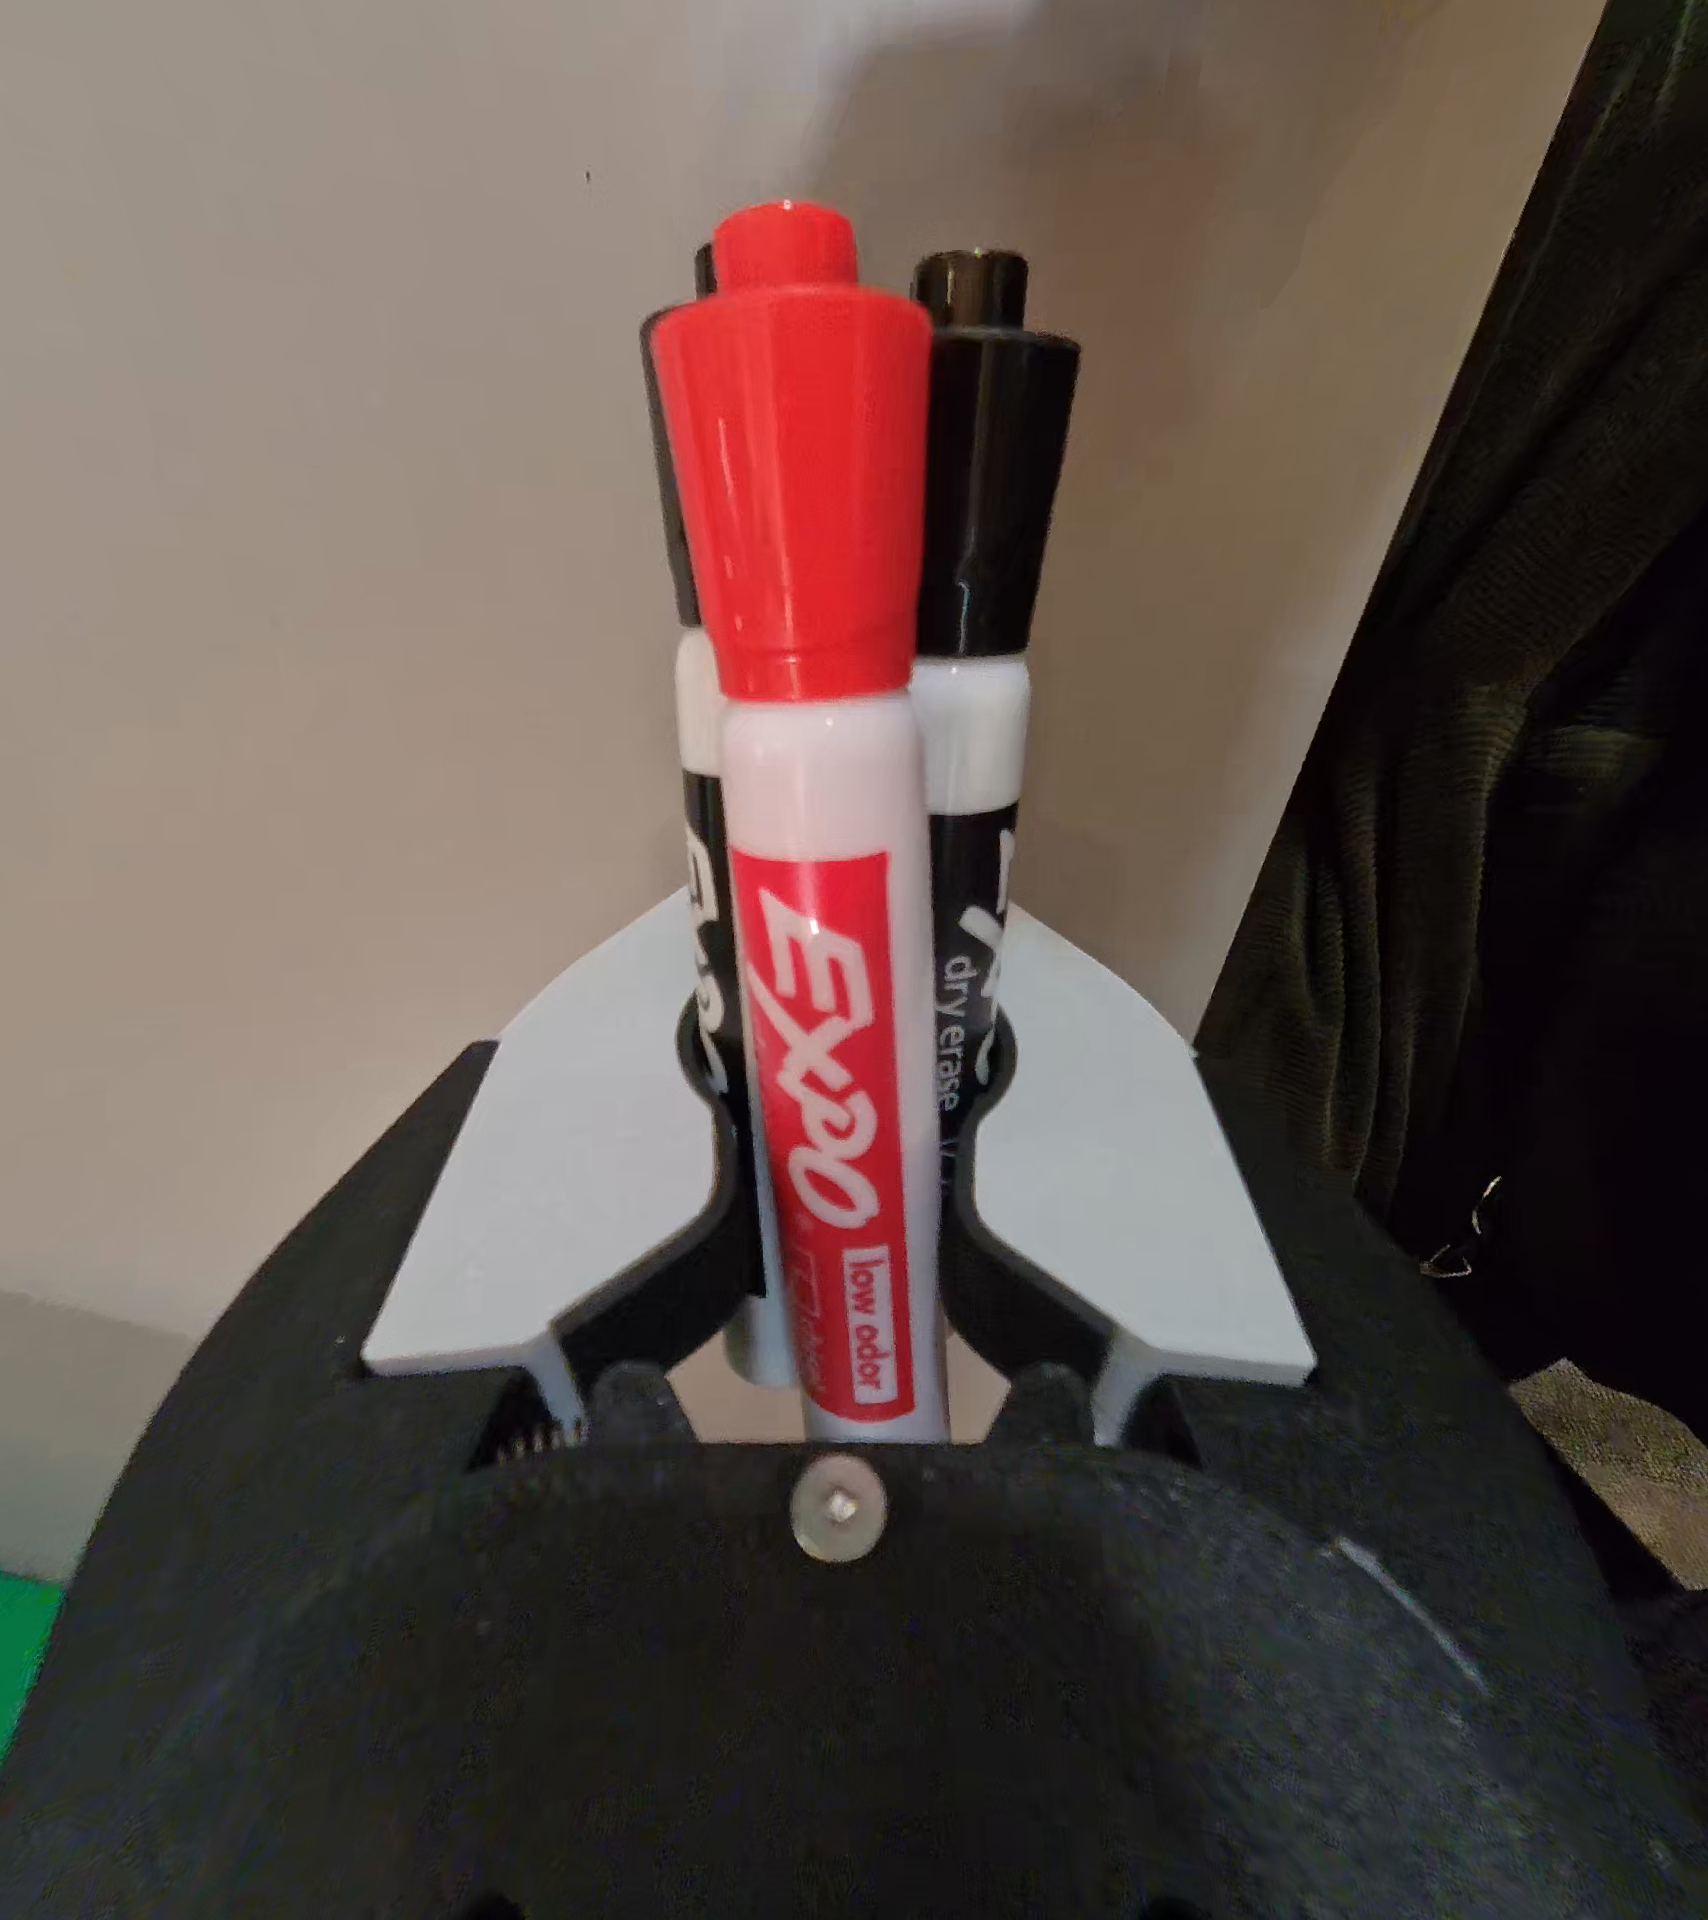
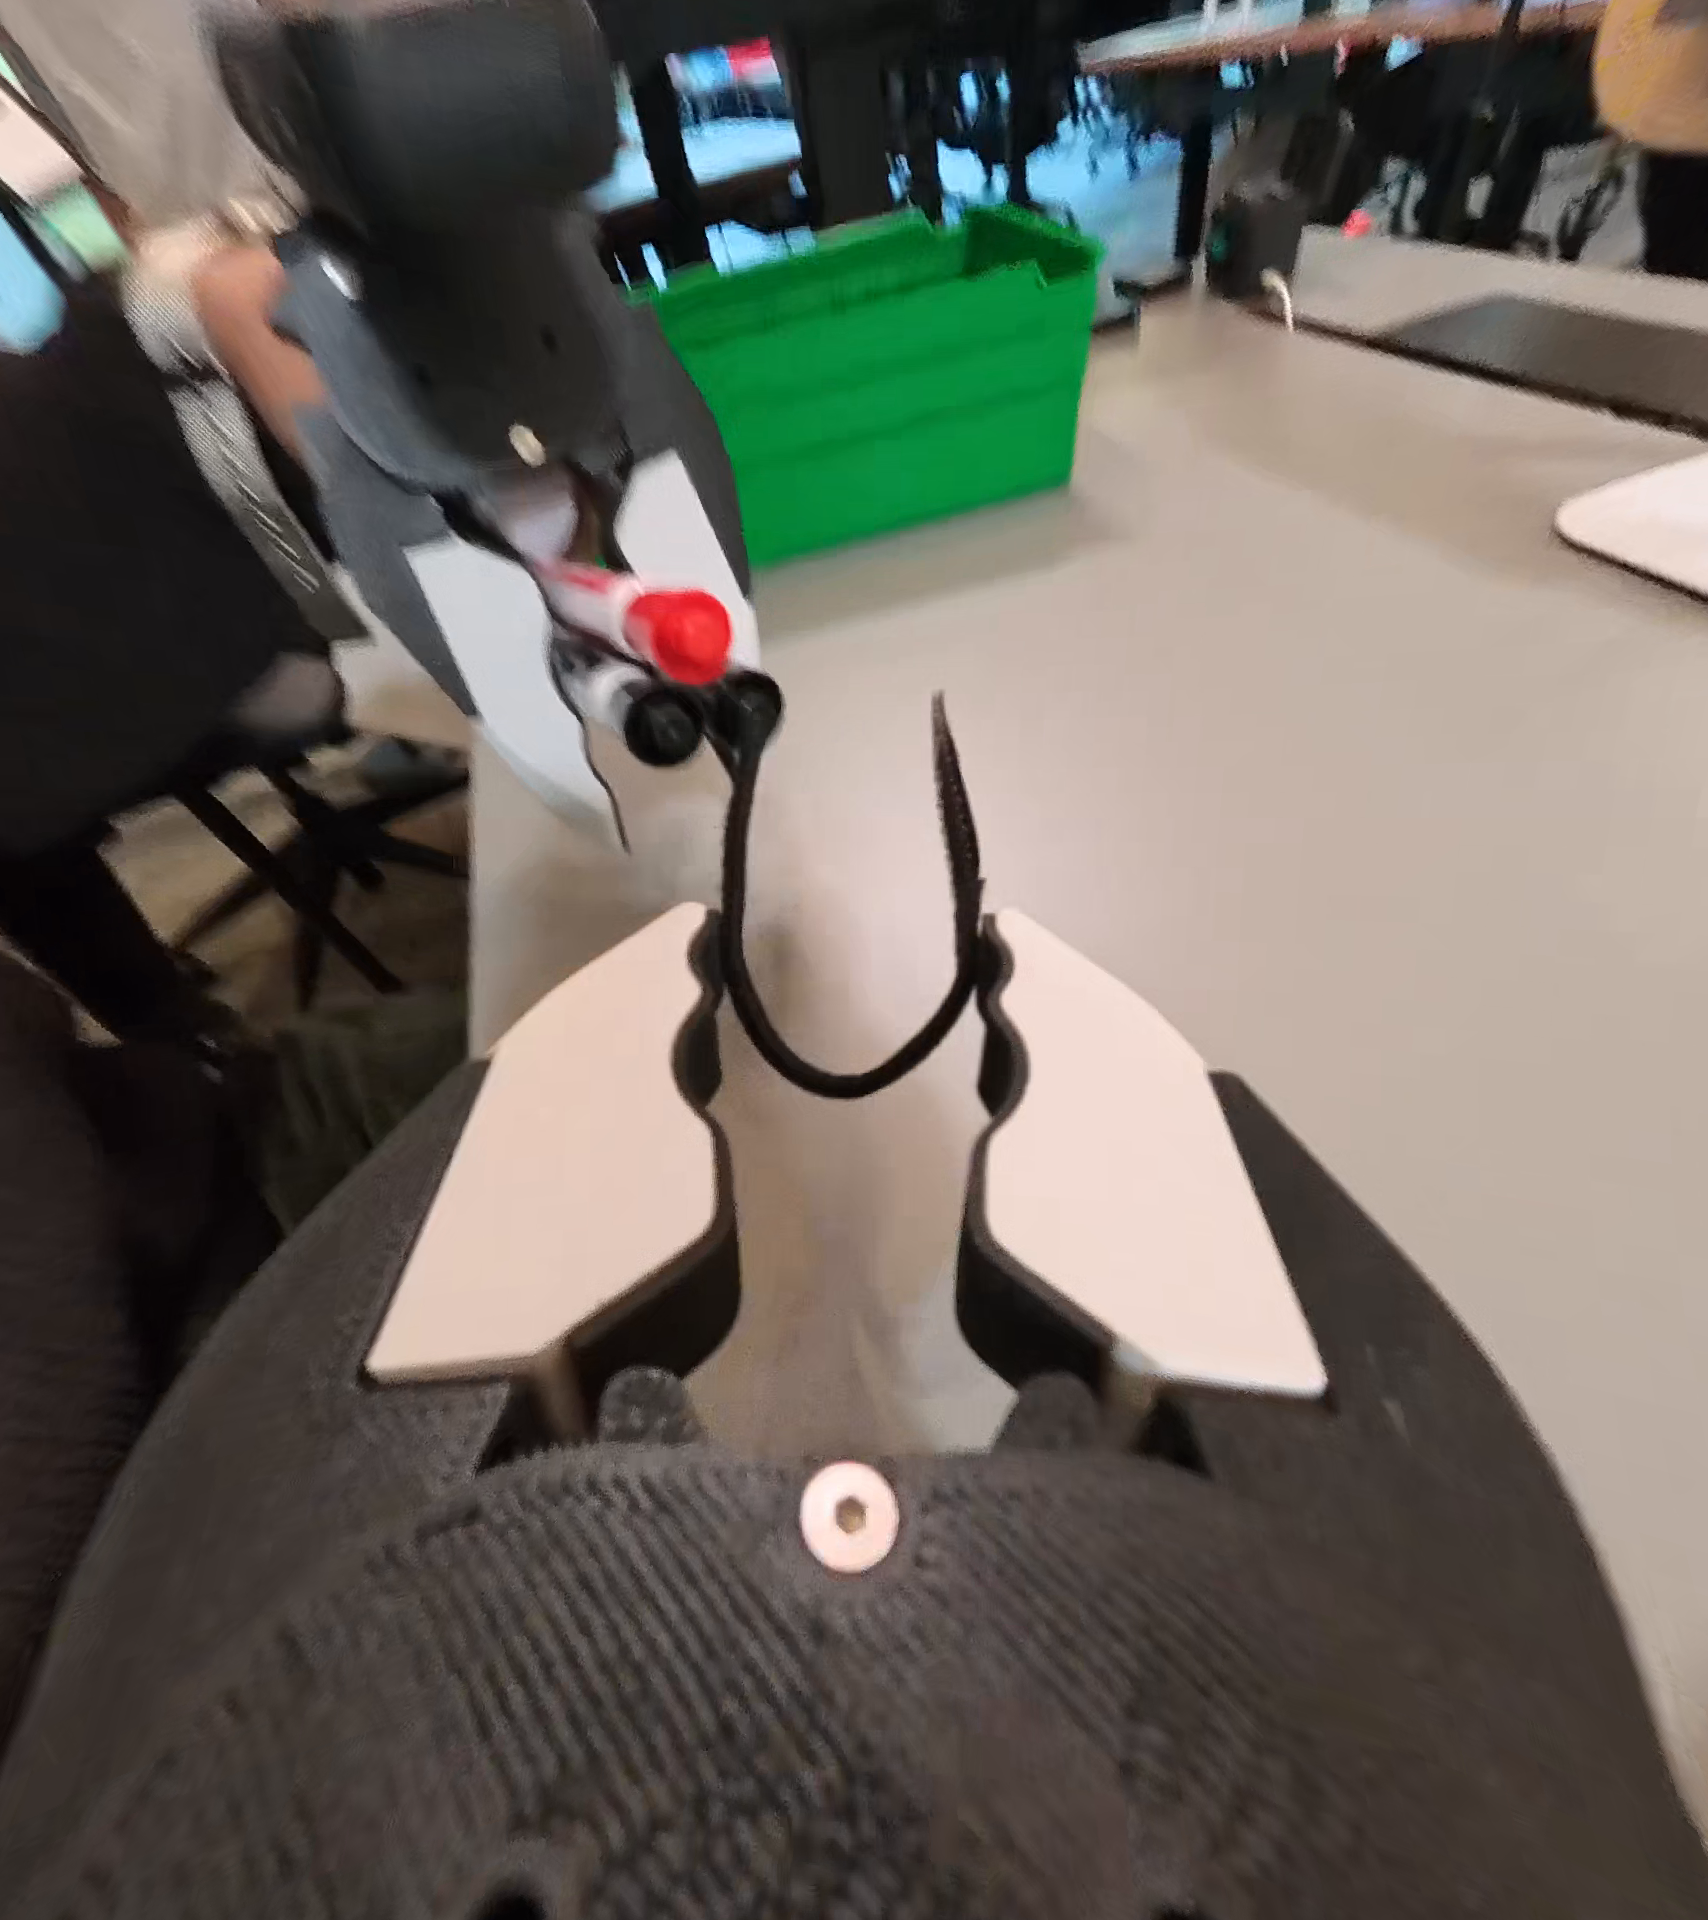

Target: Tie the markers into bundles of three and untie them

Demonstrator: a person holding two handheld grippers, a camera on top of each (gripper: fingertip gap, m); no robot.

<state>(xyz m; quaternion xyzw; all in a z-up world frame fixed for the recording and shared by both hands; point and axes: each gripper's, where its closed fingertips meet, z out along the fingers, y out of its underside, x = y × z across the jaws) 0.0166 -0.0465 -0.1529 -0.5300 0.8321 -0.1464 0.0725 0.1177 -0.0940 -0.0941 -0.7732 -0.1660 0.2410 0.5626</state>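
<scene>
red marker: capped, white barrel, standing foremost in the trio | two black markers: capped, lying side by side just behind it, caps level | black strap: hanging as an open U, left end touching a black cap, right end pointing up free

Soft, even indoor light. Glare streaks the red marker cap. The right wrist view is motion-blurred, and wide-angle distortion bends its edges.
</scene>
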